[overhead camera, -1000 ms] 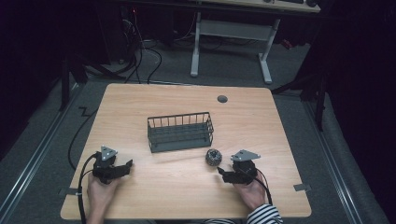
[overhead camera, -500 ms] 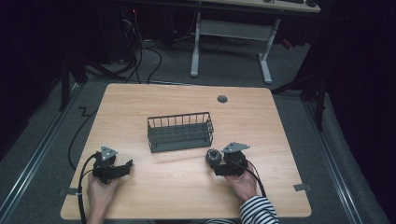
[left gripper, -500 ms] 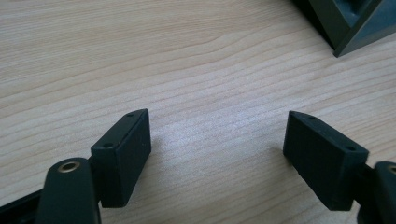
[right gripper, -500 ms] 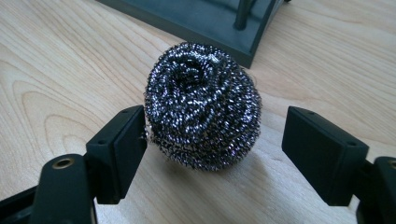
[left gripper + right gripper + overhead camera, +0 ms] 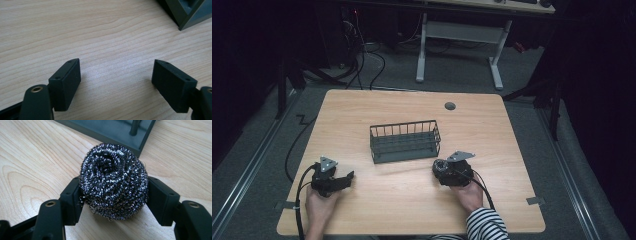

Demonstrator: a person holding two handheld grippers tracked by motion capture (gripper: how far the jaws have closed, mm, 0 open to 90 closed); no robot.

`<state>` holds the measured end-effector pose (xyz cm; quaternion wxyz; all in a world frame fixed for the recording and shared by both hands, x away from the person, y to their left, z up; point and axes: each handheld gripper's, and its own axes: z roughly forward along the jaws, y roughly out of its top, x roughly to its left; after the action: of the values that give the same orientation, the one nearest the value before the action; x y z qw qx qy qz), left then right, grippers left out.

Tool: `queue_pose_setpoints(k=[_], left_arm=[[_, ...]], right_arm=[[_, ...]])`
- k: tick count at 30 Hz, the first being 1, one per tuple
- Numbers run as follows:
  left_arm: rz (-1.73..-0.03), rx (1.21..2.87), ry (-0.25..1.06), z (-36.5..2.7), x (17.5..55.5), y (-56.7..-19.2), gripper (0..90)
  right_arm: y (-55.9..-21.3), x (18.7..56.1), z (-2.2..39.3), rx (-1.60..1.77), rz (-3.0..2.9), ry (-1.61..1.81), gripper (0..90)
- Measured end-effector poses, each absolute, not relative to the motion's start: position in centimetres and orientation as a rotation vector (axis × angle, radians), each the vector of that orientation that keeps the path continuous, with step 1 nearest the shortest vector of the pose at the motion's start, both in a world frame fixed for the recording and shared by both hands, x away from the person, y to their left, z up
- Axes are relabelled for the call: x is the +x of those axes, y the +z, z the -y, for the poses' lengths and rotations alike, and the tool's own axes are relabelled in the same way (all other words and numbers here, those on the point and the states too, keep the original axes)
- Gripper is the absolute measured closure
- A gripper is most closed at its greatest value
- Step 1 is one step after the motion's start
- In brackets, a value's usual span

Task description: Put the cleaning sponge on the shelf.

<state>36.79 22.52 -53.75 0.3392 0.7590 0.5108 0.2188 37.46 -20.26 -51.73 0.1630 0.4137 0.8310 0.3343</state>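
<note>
Dim room with cables and a desk frame on the floor behind, and a pale wooden table (image 5: 362, 110) bearing a dark wire basket (image 5: 405, 141) near its middle. Just been closing the right gripper (image 5: 113, 195) on a steel-wool scouring ball (image 5: 113, 180), pads pressing both its sides, toward the near right of the surface and just off the basket's near right corner, while resting the left gripper (image 5: 116, 80) wide and empty near the near left corner. Judging the grasp step as in hand; probably calling next for lifting the ball clear of the wood and carrying it over the basket's rim without squashing it loose.
</note>
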Motion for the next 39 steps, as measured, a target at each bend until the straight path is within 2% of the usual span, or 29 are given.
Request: queue_pose_setpoints(k=[17, 28, 39], left_arm=[[-1.33, 1.978, 0.568, -22.5, 36.8, -53.7, 23.6], [-1.331, 1.976, 0.569, -22.5, 36.8, -53.8, 23.7], [-1.331, 1.976, 0.569, -22.5, 36.8, -53.7, 23.7]], right_arm=[[-49.2, 36.1, 21.1, 1.152, -2.355, 1.055, 38.2], [-45.5, 35.9, 21.6, 1.114, -2.342, 1.15, 38.6], [-42.0, 37.7, 20.6, 1.05, -2.367, 1.198, 38.8]])
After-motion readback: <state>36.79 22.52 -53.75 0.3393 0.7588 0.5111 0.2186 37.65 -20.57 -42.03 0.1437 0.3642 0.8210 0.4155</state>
